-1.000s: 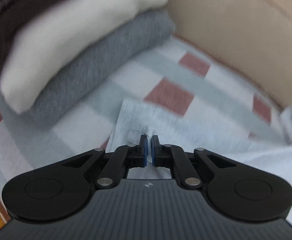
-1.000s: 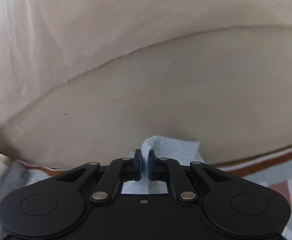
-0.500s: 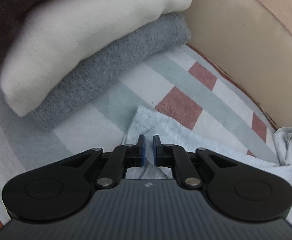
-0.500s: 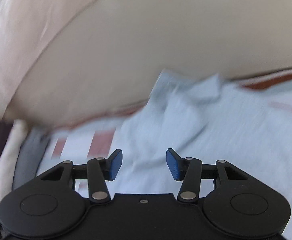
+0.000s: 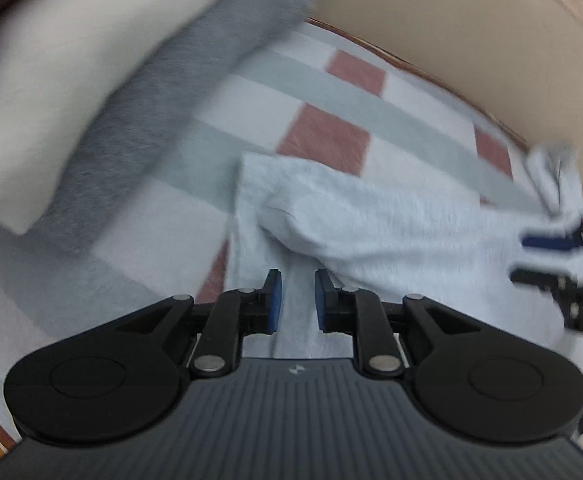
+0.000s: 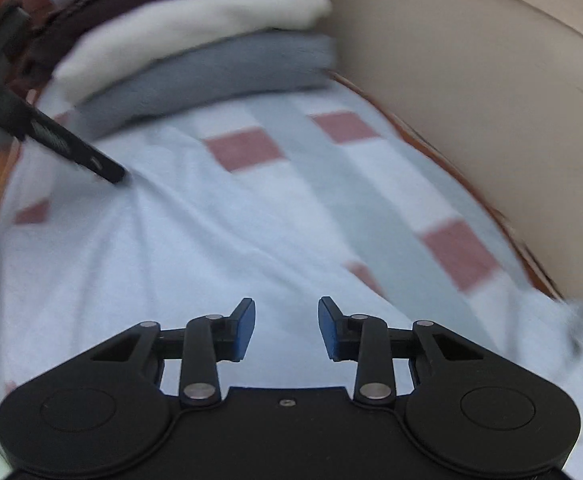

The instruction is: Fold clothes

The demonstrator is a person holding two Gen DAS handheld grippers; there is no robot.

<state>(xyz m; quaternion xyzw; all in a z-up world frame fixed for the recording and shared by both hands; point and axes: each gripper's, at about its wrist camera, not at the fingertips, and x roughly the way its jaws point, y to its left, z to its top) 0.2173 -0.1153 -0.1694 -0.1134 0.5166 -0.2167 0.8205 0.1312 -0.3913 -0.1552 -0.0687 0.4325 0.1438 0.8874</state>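
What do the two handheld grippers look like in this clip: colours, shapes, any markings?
Both match. The left gripper has matte black linkage arms with silver pivot pins, two round black lobes, blue finger pads and a ribbed dark grey body with a small pale logo. The right gripper has the same black arms, silver pins and blue pads, but a smooth black body with a small screw. No cables, hands or sleeves show.

Motion-blurred folded stack (image 6: 195,52) and right claw (image 5: 551,256), cut by frame edge.
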